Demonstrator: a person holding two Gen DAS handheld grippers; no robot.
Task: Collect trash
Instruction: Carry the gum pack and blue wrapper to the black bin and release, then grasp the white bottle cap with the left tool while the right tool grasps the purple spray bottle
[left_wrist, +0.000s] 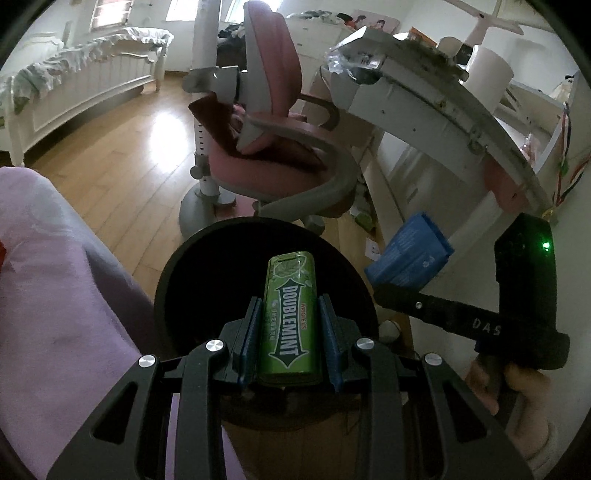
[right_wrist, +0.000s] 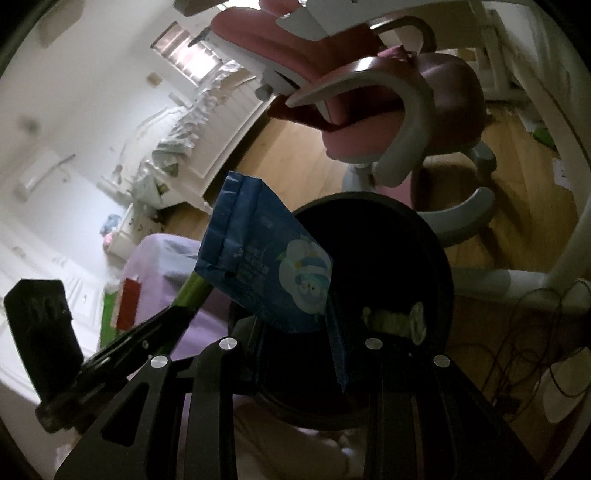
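Note:
My left gripper (left_wrist: 289, 314) is shut on a green Doublemint gum box (left_wrist: 290, 314) and holds it over the open mouth of a round black trash bin (left_wrist: 177, 288). My right gripper (right_wrist: 295, 325) is shut on a blue snack packet (right_wrist: 258, 258), held above the same bin (right_wrist: 439, 266). In the left wrist view the right gripper (left_wrist: 380, 291) comes in from the right with the blue packet (left_wrist: 410, 254) just past the bin's rim. In the right wrist view the left gripper (right_wrist: 184, 306) shows at lower left with the green box (right_wrist: 192, 291) partly hidden behind the packet.
A pink and grey desk chair (left_wrist: 273, 147) stands just behind the bin on the wooden floor (left_wrist: 122, 166). A white desk (left_wrist: 424, 96) overhangs at the upper right. A purple cloth (left_wrist: 55, 277) lies at the left. A white bed (left_wrist: 74, 74) stands far left. Cables (right_wrist: 535, 332) lie at the right.

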